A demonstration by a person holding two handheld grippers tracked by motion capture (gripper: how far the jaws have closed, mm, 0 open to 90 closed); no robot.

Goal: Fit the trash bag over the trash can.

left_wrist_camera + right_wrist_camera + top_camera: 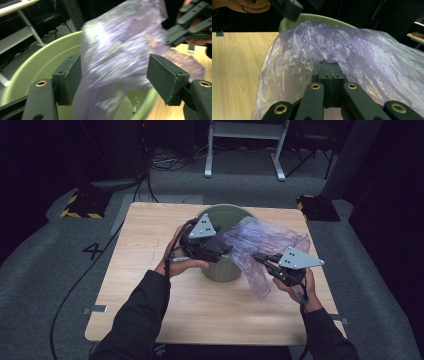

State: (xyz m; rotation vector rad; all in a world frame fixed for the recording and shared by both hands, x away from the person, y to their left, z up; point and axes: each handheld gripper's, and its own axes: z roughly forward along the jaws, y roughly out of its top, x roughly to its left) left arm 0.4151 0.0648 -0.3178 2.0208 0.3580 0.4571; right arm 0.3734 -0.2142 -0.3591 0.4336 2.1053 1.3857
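While the green bin [223,265] stands near the middle of the wooden table [150,285], a thin purple plastic bag [260,242] drapes from over the bin's rim out to its right side, hiding that part of the rim and much of the bin's right wall in the high view. Over the bin's near-left rim the left gripper [220,251] hovers with its jaws spread apart; in the left gripper view the two pads [68,77] stand clear on either side of the bag [125,50], not pressing it, and the film there is blurred, so its folds are hard to read. Just right of the bin, the right gripper [262,259] has its jaws clenched on the bag's edge; in the right gripper view the pads [331,75] meet with the film [362,57] bunched over their tips, so the exact pinch point is covered. Behind the film only a curve of the bin's rim [317,17] shows, and the bin's inside is largely screened by the bag; both sleeves are cut off at the lower edge of the high view
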